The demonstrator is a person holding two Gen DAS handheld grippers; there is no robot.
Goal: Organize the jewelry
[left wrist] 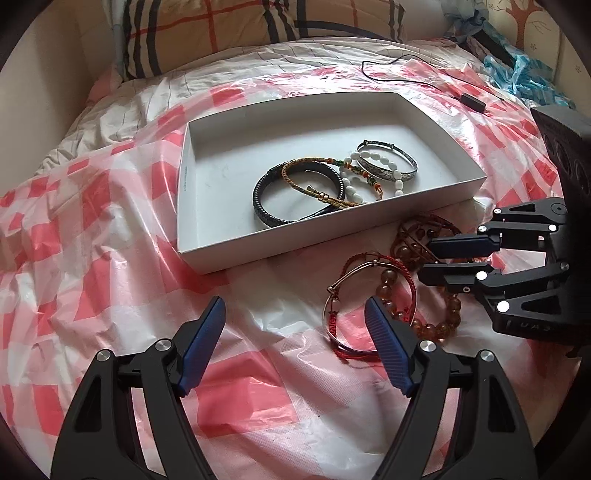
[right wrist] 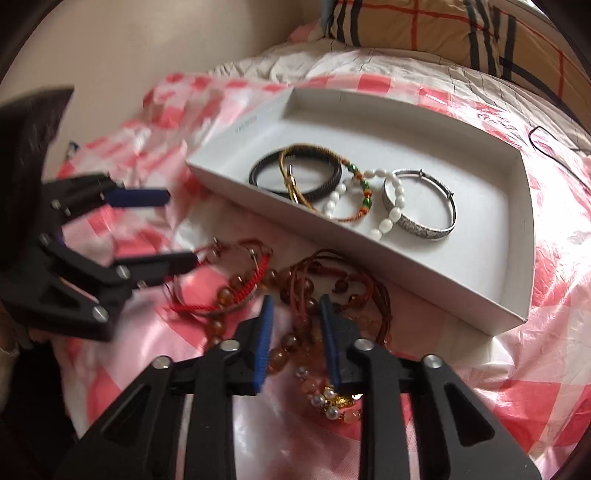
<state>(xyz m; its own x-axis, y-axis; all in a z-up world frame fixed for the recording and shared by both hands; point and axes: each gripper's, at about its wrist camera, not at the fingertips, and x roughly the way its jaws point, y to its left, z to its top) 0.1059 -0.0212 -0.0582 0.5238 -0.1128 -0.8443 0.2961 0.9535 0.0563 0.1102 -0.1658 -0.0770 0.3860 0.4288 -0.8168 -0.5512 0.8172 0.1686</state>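
A shallow white box point(left wrist: 183, 177) point(right wrist: 406, 277) lies on the bed. In it are a black braided bracelet point(left wrist: 258, 199), a gold cord bracelet point(left wrist: 295, 184), a white bead string point(right wrist: 397, 206) and a silver bangle point(right wrist: 421, 229). In front of the box is a loose heap: a red cord bracelet point(left wrist: 412, 284) point(right wrist: 255, 273), amber beads point(left wrist: 454, 306) point(right wrist: 288, 345), brown cord bracelets point(right wrist: 369, 295) and a pearl-and-gold piece point(right wrist: 332, 402). My left gripper point(left wrist: 295, 314) point(right wrist: 181, 229) stands wide open beside the red cord, holding nothing. Right over the heap, my right gripper point(right wrist: 295, 301) point(left wrist: 424, 260) is narrowly open and grips nothing.
A red-and-white checked plastic sheet point(left wrist: 110, 295) covers the bedding. At the head lies a plaid pillow point(left wrist: 221, 33). Behind the box a black cable with a small black block point(left wrist: 472, 101) runs across the sheet. Crumpled blue plastic point(left wrist: 524, 74) sits at the far right.
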